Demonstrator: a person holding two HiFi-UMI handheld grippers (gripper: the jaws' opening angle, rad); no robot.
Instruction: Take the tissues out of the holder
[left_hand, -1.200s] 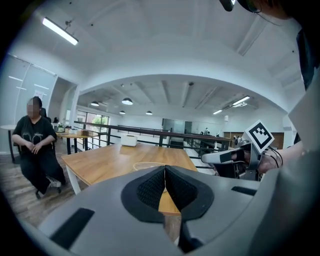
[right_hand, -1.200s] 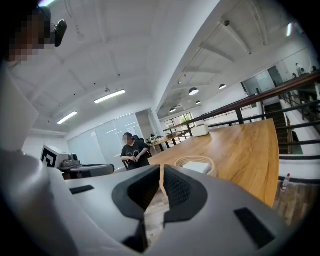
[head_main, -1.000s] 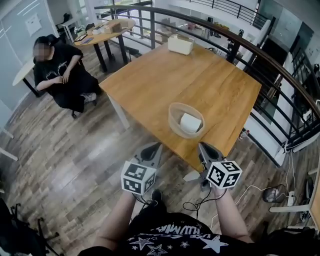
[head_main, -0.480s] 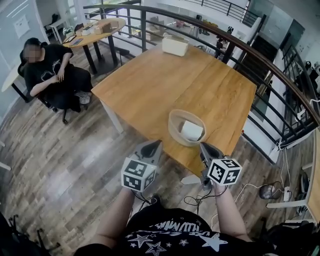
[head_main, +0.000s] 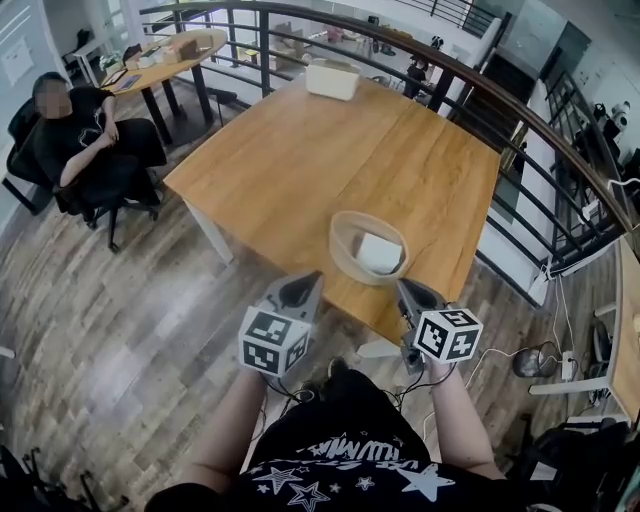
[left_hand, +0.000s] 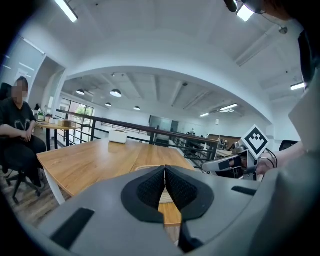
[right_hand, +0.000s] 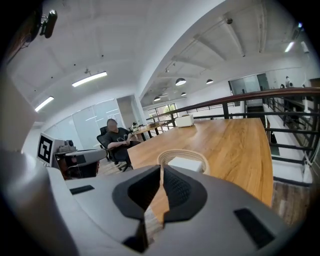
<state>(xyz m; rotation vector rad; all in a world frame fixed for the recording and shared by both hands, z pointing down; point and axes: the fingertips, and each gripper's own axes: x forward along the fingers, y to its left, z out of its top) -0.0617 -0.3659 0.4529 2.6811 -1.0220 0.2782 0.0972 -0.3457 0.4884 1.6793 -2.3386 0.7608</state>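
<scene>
A round, pale wooden holder (head_main: 345, 232) sits near the front corner of the wooden table (head_main: 300, 150), with a white folded stack of tissues (head_main: 380, 253) lying in it. My left gripper (head_main: 305, 286) hangs just off the table's front edge, left of the holder, with its jaws shut and nothing in them. My right gripper (head_main: 408, 293) is at the edge right of the holder, also shut and empty. In the right gripper view the holder (right_hand: 196, 154) and tissues (right_hand: 186, 163) lie straight ahead of the shut jaws (right_hand: 161, 172). The left gripper view shows only a sliver of the holder's rim (left_hand: 145, 167) over its shut jaws (left_hand: 164, 175).
A white box (head_main: 332, 80) stands at the table's far edge. A dark railing (head_main: 520, 110) curves behind and to the right of the table. A person in black (head_main: 85, 135) sits on a chair at the far left by a round table (head_main: 170, 52). Cables lie on the floor (head_main: 520, 360) at right.
Both grippers have drifted a little closer to the table's front corner and the holder. Their jaws stay shut. The tissues have not moved.
</scene>
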